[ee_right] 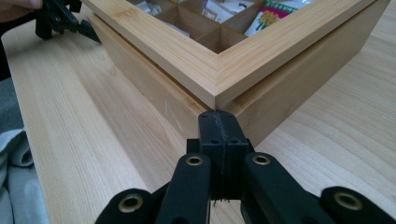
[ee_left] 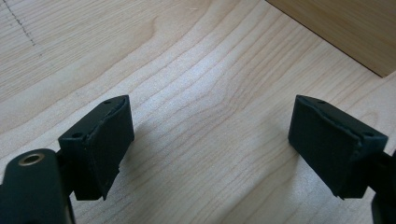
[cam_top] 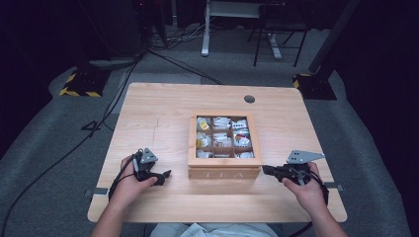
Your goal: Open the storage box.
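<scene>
A wooden tea box (cam_top: 225, 166) with a windowed lid stands in the middle of the table, with tea bags (cam_top: 222, 137) sorted into its compartments. My left gripper (cam_top: 165, 175) rests on the tabletop just left of the box, its jaws wide apart over bare wood (ee_left: 210, 140). My right gripper (cam_top: 265, 170) lies at the box's front right corner. Its jaws are pressed together with nothing between them, and their tips (ee_right: 219, 122) touch the corner of the box (ee_right: 219, 79) just under the lid.
The light wooden table (cam_top: 163, 113) has a round cable hole (cam_top: 249, 98) at the back right. Beyond it are grey floor mats, cables and stand bases. A grey cloth (ee_right: 16, 182) lies at the table's near edge.
</scene>
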Tool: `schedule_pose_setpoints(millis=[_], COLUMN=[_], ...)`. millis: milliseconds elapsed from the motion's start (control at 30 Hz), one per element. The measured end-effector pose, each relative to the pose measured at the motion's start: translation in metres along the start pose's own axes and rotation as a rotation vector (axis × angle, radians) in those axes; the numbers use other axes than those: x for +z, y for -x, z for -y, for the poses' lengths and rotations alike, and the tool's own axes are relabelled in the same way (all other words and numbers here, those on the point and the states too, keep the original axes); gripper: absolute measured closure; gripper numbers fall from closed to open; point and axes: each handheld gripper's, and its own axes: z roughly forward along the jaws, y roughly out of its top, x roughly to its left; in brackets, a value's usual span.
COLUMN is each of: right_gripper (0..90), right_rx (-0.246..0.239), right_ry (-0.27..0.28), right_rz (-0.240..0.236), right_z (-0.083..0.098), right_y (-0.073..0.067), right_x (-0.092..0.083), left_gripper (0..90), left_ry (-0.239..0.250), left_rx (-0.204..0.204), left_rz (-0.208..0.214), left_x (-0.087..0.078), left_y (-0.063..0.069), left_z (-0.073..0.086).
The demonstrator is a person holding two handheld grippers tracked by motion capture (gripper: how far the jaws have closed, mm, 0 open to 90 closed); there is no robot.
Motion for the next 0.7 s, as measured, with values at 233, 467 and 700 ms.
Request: schedule_pose_setpoints(millis=[233, 467, 700], right_gripper=[90.0, 90.0, 90.0], right_rx=[-0.001, 0.0, -0.009], right_ry=[0.033, 0.072, 0.114], right_rz=[0.007, 0.009, 0.028], right_z=[-0.009, -0.022, -0.033], right_y=[-0.001, -0.001, -0.001], right_x=[-0.005, -0.012, -0.017], left_gripper=[14.7, 14.8, 15.0], left_ry=[0.002, 0.002, 0.002], left_rx=[-0.002, -0.002, -0.004], left_rz=[-0.001, -0.001, -0.001], left_x=[0.0, 0.0, 0.0], left_y=[0.0, 0.0, 0.0], left_z=[0.0, 0.0, 0.0])
